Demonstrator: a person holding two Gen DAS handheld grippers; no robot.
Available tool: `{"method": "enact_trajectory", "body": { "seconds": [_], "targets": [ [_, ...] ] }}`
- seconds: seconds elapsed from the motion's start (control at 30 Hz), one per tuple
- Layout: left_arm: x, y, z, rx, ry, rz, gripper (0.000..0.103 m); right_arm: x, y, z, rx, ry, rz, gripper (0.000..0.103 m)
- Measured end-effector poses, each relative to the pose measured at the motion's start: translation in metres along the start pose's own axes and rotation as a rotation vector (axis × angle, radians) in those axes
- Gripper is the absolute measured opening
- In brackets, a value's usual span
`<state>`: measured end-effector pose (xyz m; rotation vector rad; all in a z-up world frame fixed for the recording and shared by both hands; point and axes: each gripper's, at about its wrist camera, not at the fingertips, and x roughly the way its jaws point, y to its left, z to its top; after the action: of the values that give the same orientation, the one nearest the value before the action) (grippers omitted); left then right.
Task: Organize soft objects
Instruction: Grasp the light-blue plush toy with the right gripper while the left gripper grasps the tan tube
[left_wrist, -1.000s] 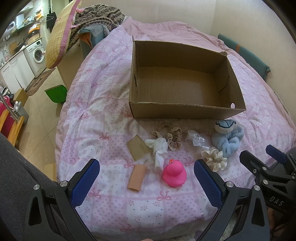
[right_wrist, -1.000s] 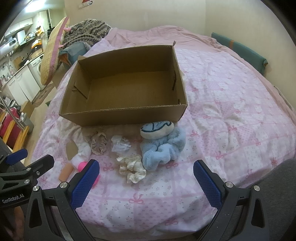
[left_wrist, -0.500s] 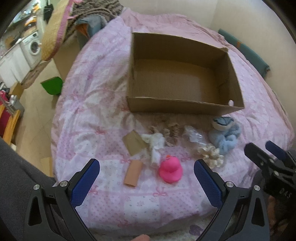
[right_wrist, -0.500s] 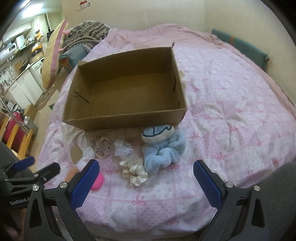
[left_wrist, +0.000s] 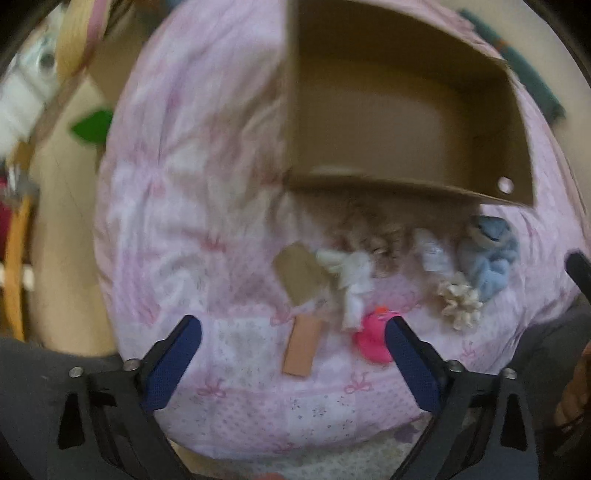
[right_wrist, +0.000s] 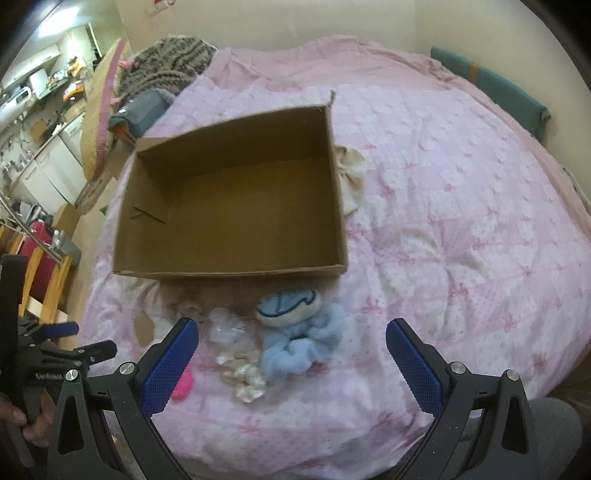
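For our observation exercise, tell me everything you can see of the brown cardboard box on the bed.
The brown cardboard box is a shallow, open-topped rectangle of plain corrugated card, standing upright on the pink patterned quilt. Nothing shows inside it. One inner wall has a slit, and another has a small round hole. A beige cloth lies against its far side; soft items lie before its near wall.

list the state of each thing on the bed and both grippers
brown cardboard box: open-topped, empty, upright on the bed
pink rubber duck: upright on the quilt, outside the box
light blue fluffy scrunchie: lying on the quilt, untouched
cream ruffled scrunchie: lying beside the blue one
white cloth strip: crumpled, loose
tan cardboard tube: lying flat
left gripper: jaws closing, nothing gripped
right gripper: open, empty
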<state>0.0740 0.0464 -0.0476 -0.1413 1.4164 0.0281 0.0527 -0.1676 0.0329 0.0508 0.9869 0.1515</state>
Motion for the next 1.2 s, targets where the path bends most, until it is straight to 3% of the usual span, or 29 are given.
{"method": "enact_trajectory", "body": {
  "seconds": [0.03,0.1,0.17,0.23,0.33,0.43,0.5,0.6,0.77,0.9,1.0,1.1,1.2],
  "targets": [
    [0.011,0.006,0.001,-0.018,0.041,0.002,0.085,0.004,-0.004,0.001,0.005,0.009,-0.004,0.103],
    [0.032,0.012,-0.002,-0.035,0.134,-0.024,0.065,0.012,-0.009,-0.002,0.013,0.029,-0.008,0.103],
    [0.049,0.012,-0.006,-0.038,0.208,-0.069,0.055,0.020,-0.012,-0.007,0.021,0.045,-0.005,0.103],
    [0.058,0.007,-0.007,-0.018,0.235,-0.098,0.054,0.028,-0.014,-0.013,0.034,0.066,-0.010,0.103],
    [0.069,-0.006,-0.006,0.045,0.244,-0.062,0.054,0.031,-0.017,-0.015,0.059,0.070,0.003,0.103],
    [0.073,-0.013,-0.006,0.097,0.227,-0.013,0.038,0.031,-0.018,-0.015,0.061,0.062,0.003,0.103],
    [0.070,-0.011,-0.007,0.102,0.211,0.001,0.020,0.031,-0.020,-0.015,0.068,0.062,0.006,0.103],
    [0.064,-0.004,-0.007,0.079,0.197,-0.004,0.009,0.031,-0.026,-0.014,0.098,0.065,0.014,0.103],
    [0.038,0.008,-0.012,0.065,0.158,-0.026,0.005,0.036,-0.033,-0.012,0.125,0.091,-0.002,0.103],
    [0.010,0.037,-0.015,-0.024,0.118,-0.103,0.005,0.068,-0.030,-0.013,0.106,0.237,-0.042,0.103],
    [-0.014,0.046,-0.019,-0.024,0.064,-0.111,0.005,0.093,-0.028,-0.012,0.119,0.321,-0.030,0.103],
    [-0.034,0.054,-0.021,-0.029,0.001,-0.069,0.005,0.107,-0.017,-0.006,0.068,0.333,-0.063,0.103],
    [-0.039,0.071,-0.021,-0.070,0.023,-0.082,0.005,0.117,0.000,-0.002,-0.018,0.328,-0.106,0.103]
  ]
}}
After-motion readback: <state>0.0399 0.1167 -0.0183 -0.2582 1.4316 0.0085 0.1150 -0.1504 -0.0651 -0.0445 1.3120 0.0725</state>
